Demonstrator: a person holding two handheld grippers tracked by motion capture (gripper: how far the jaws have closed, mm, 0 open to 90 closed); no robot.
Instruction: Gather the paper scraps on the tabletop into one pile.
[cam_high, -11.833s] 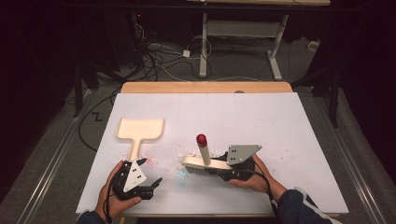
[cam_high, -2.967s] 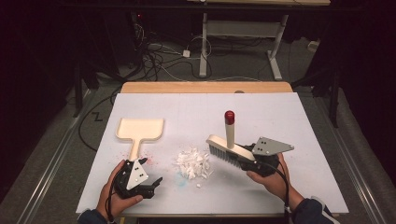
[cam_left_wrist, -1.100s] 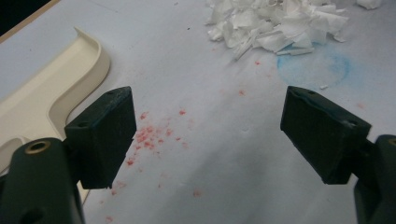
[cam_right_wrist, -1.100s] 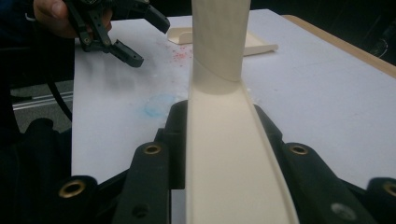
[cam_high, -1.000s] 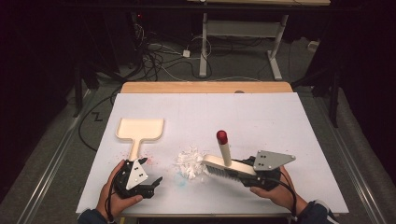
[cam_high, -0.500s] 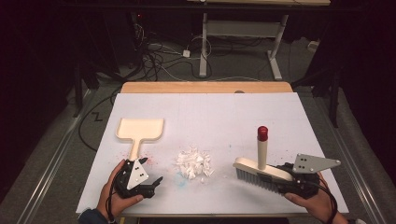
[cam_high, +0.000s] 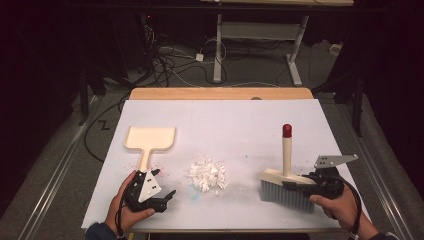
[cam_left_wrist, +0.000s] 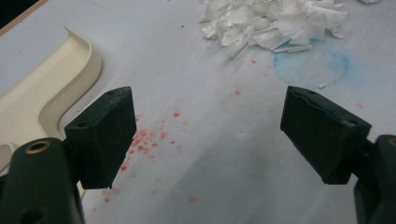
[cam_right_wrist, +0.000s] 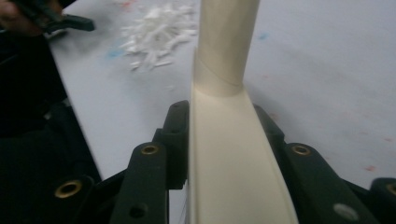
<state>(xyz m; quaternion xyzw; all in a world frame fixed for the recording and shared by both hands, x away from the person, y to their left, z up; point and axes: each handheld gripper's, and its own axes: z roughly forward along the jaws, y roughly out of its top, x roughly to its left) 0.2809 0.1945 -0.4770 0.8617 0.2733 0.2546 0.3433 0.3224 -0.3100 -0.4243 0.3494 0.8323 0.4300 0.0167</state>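
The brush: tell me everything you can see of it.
The brush is a cream hand brush with grey bristles and a round handle standing upright, capped in red. It stands bristles down on the white table, right of the paper scraps. The right gripper is shut on its cream back, one jaw on each side.

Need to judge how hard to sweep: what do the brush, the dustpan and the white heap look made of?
Brush: cream body, smooth and matte, probably plastic; grey bristles, likely synthetic; glossy red cap on the handle.
Dustpan: same cream, moulded curved rim, likely plastic.
White heap: thin torn flakes with ragged edges, seemingly shredded paper, so light.
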